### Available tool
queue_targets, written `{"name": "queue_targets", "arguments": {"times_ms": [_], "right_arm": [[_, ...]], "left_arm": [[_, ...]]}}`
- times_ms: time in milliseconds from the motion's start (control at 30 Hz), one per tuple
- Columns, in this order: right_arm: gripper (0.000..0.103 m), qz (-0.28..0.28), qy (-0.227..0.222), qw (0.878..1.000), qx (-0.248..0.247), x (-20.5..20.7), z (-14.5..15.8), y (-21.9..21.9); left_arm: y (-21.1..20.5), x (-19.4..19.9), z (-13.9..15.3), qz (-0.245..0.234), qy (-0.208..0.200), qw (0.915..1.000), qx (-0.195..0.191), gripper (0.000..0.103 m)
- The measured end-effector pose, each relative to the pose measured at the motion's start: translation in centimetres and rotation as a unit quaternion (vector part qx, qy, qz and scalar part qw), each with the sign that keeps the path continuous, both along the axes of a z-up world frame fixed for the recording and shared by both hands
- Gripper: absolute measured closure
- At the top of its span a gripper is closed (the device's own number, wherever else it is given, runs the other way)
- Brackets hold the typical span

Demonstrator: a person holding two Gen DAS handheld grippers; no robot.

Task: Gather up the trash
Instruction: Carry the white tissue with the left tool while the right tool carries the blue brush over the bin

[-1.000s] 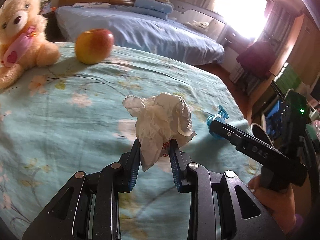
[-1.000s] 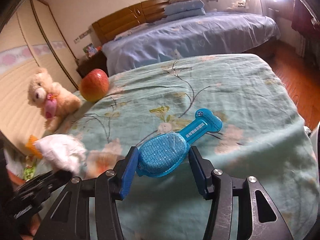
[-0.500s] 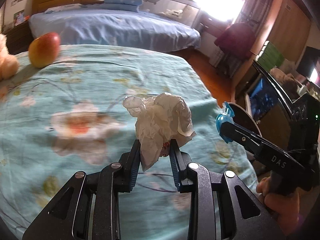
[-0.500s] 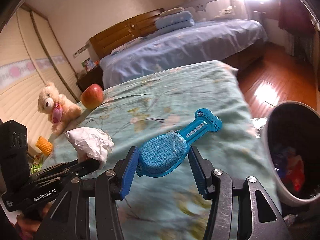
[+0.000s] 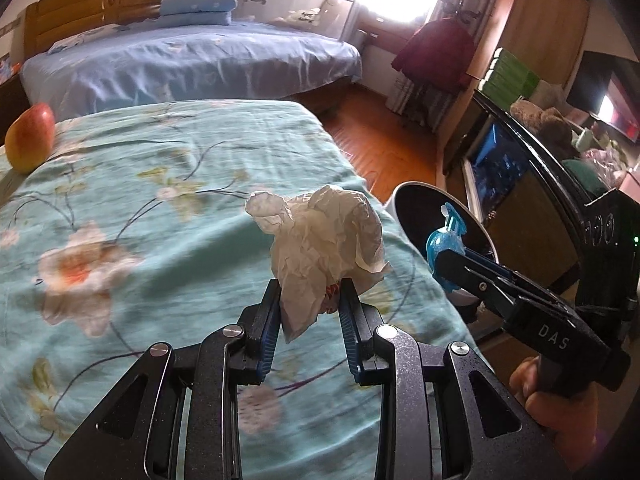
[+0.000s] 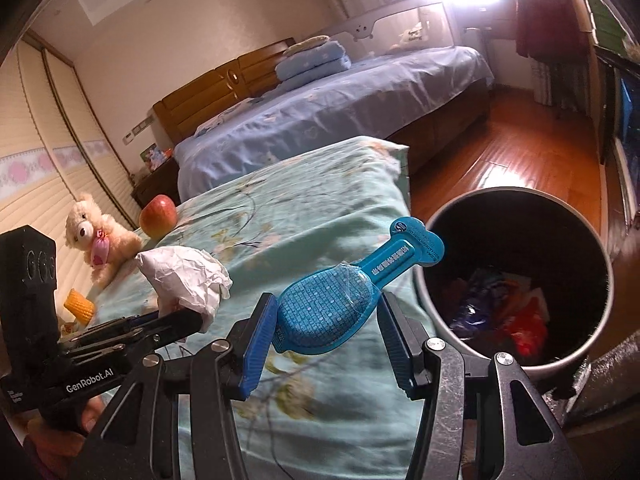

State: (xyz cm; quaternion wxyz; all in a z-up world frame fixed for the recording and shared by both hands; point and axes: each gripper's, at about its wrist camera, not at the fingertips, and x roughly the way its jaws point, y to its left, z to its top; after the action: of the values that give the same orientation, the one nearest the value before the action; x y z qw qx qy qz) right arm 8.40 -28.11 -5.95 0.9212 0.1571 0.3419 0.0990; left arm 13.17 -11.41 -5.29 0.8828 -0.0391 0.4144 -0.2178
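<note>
The bin [image 6: 516,276] contents are hard to make out. Crumpled paper [image 5: 324,248] is clamped in the left hand-held gripper [image 5: 308,316], a blue packet [image 6: 332,308] in the right hand-held gripper [image 6: 324,340]; both are now carried nearer the bin.

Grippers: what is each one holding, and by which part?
Left gripper pinches the crumpled white paper by its lower end. Right gripper clamps the blue plastic package across its wide rounded end.
</note>
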Motion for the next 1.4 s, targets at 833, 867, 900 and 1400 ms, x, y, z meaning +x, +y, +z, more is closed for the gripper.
{"name": "queue_targets", "arguments": {"times_ms": [833,867,900,1400], "right_arm": [[0.050,-0.055,-0.006,0.998,0.008,-1.3,-0.5,-6.3],[0.050,-0.057,-0.006,0.998,0.008,-1.2,-0.5,-6.6],[0.050,-0.059,-0.005,0.998,0.008,-1.2,-0.5,-6.8],[0.050,-0.070,0.010,0.997,0.006,0.0,-1.3,-9.8]], "left_arm": [[-7.2,0.1,0.3,-0.055,-0.006,0.9982,0.020,0.076],[-7.4,0.2,0.3,-0.057,-0.006,0.9981,0.021,0.076],[-7.6,0.2,0.3,-0.058,-0.006,0.9981,0.021,0.076],[-11.3,1.7,0.4,-0.082,-0.004,0.9963,0.026,0.076]]}}
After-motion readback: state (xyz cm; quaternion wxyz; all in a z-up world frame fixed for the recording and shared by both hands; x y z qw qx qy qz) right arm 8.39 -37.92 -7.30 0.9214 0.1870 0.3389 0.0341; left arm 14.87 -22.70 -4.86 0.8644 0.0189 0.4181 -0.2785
